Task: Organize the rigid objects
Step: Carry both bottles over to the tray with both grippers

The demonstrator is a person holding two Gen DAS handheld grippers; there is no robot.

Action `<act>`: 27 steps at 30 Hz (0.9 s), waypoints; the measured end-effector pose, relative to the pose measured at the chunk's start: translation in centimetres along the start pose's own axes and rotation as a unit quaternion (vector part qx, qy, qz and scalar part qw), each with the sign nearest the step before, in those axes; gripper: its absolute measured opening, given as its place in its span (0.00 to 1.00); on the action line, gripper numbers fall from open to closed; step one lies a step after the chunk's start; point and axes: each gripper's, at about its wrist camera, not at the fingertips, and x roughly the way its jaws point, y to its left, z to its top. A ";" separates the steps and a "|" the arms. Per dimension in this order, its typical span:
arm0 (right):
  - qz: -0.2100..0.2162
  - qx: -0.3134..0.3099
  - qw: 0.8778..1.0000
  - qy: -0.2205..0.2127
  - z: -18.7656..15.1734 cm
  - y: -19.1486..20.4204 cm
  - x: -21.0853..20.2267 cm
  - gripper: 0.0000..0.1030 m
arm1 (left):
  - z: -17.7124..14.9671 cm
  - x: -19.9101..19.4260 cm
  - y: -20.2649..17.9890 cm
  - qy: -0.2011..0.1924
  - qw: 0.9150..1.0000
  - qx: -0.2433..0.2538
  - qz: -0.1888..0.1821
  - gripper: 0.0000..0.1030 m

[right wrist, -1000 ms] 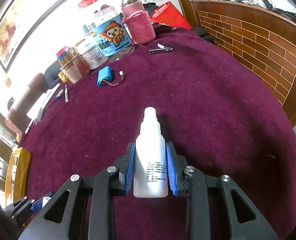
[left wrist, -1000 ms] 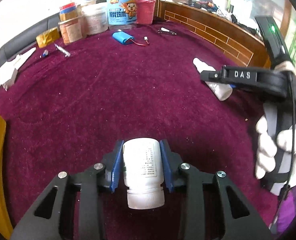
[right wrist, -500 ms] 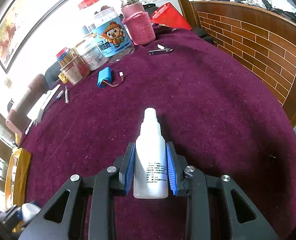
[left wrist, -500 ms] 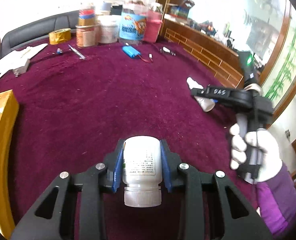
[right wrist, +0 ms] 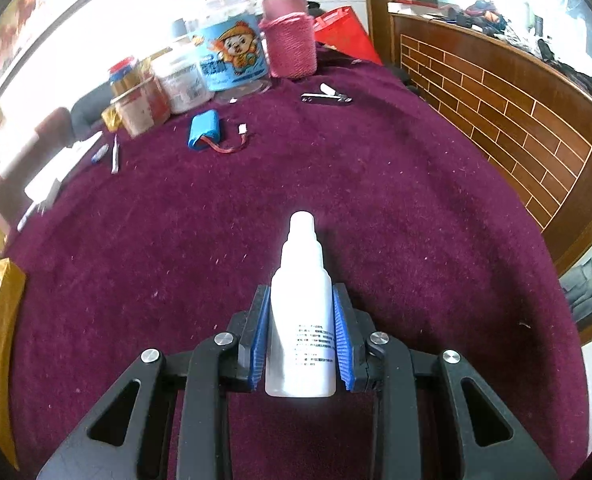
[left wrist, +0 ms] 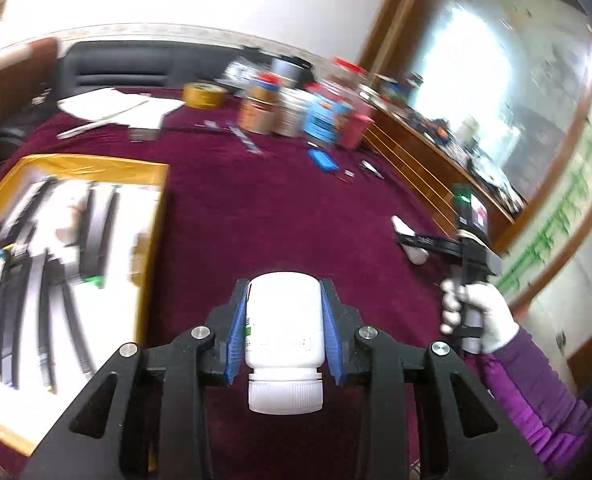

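Both tongs were clenched on bottles. My left tongs (left wrist: 283,330) gripped a white pill bottle (left wrist: 283,320) between the blue pads (left wrist: 235,340), cap toward the camera, low in the middle of the left view. My right tongs (right wrist: 300,330) pinched a white dropper bottle (right wrist: 300,320), nozzle pointing up the frame, low in the middle of the right view. The left view was smeared by motion: the jars (left wrist: 292,114) at the top blurred together, and I could not tell what the dark strips in the yellow tray (left wrist: 92,166) at the left edge were. That tray was cut off at the frame's border. Half a second earlier only its yellow side showed; now its white inside filled the left of the frame. My gloved right hand (left wrist: 475,316) had slid toward the lower right. The right view of the maroon cloth (right wrist: 375,200) matched the earlier one.
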 end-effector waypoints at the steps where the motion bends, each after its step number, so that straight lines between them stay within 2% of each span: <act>1: 0.012 0.008 1.000 0.007 -0.1 -0.1 -0.3 0.26 | -0.2 -0.9 1.2 -0.006 1.000 -0.009 0.008 0.30; 6: 0.065 0.039 0.997 0.020 -0.7 0.5 -1.9 0.26 | -0.7 -4.0 6.8 -0.028 0.997 -0.060 0.049 0.30; 11: 0.133 0.017 0.991 0.024 -1.0 4.6 -4.9 0.26 | -1.8 -5.6 11.8 -0.037 0.989 -0.116 0.089 0.30; 15: 0.191 -0.022 0.981 0.032 -1.2 10.1 -7.3 0.26 | -2.6 -5.4 14.5 -0.027 0.982 -0.152 0.111 0.30; 18: 0.231 -0.054 0.970 0.052 -2.3 15.1 -7.8 0.26 | -3.3 -4.7 15.5 -0.011 0.980 -0.168 0.104 0.30; 23: 0.278 -0.115 0.949 0.098 -4.5 23.4 -7.8 0.26 | -3.7 -3.4 16.1 0.006 0.980 -0.169 0.109 0.30; 27: 0.292 -0.164 0.933 0.130 -6.8 29.5 -7.4 0.26 | -4.1 -2.6 17.1 0.019 0.978 -0.172 0.120 0.30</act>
